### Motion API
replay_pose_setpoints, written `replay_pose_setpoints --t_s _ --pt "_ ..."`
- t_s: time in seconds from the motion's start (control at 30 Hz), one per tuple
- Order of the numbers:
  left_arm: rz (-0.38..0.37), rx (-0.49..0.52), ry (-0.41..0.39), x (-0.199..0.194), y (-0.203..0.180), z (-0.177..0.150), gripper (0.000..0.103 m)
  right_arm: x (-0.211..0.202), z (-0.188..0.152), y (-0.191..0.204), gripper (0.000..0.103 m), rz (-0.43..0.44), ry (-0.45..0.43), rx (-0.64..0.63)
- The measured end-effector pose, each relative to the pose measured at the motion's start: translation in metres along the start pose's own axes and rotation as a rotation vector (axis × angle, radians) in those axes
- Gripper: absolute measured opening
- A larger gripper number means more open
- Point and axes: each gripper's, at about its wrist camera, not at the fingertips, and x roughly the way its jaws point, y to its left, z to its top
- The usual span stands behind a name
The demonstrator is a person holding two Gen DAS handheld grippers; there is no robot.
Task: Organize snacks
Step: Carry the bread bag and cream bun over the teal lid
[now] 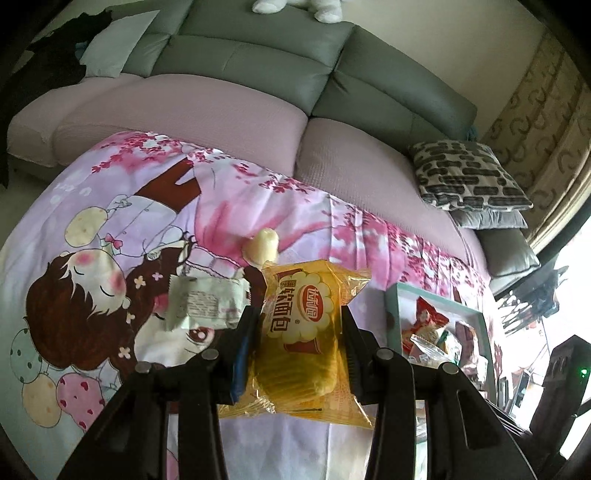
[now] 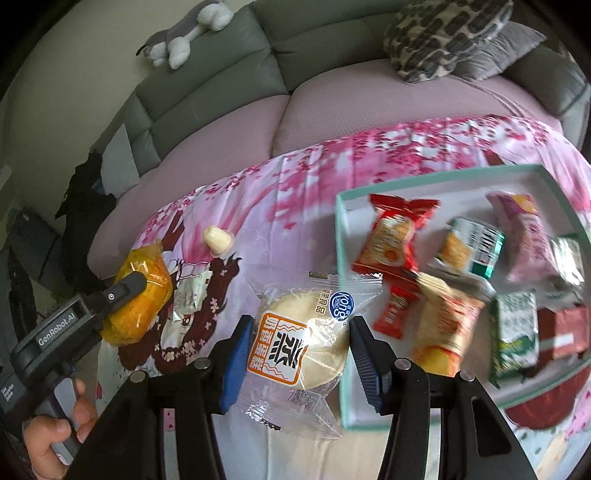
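We record 2 snacks in hand: the yellow soft-bread packet [image 1: 303, 328] sits between the fingers of the left gripper [image 1: 298, 321], whose jaws are clamped on its 2 sides, and the packet appears raised above the cartoon-print cloth [image 1: 92, 229]. The right wrist view confirms this from the side, with one black finger pressed across the yellow wrapper. The clear-wrapped round bun [image 2: 306, 339] with an orange label lies between the fingers of the right gripper [image 2: 301, 334]; its jaws close on the bun's 2 flanks, and the packet hangs just beside the near left corner of the teal-rimmed white tray [image 2: 341, 229]. We find several packets in that tray, among them a red wrapped snack [image 2: 391, 236], a green-and-orange packet [image 2: 469, 247] and a dark green packet [image 2: 515, 328]; motion blur hides their labels. On the cloth, left of the tray, we note a small cream-coloured jelly cup [image 2: 218, 240] and a white crumpled packet [image 1: 207, 299], the two near one another yet apart. The cloth covers a table in front of a sofa with pink seat cushions [image 1: 184, 107], where a patterned throw pillow [image 1: 469, 177] rests at the right end. A grey-and-white plush toy [image 2: 188, 33] lies on the sofa back.
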Motion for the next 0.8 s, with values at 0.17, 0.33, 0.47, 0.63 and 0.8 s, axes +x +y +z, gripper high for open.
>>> replay_pose_setpoints --t_s 0.17,0.33,0.47,0.63,0.8 --pt "-0.001 0.040 0.009 -0.006 -0.019 -0.005 0.044 -0.017 -0.005 -0.019 0.055 0.004 -0.017 0.033" --pt "-0.001 0.087 0.019 -0.007 -0.046 -0.008 0.044 -0.032 -0.006 -0.037 0.055 0.012 -0.040 0.066" --pt "-0.009 0.130 0.018 -0.009 -0.068 -0.010 0.044 -0.045 -0.005 -0.055 0.055 0.016 -0.068 0.093" --pt "-0.019 0.162 0.023 -0.007 -0.092 -0.011 0.044 -0.059 -0.001 -0.077 0.055 0.012 -0.100 0.128" --pt "-0.035 0.208 0.025 -0.003 -0.119 -0.015 0.044 -0.071 0.003 -0.105 0.055 -0.013 -0.132 0.177"
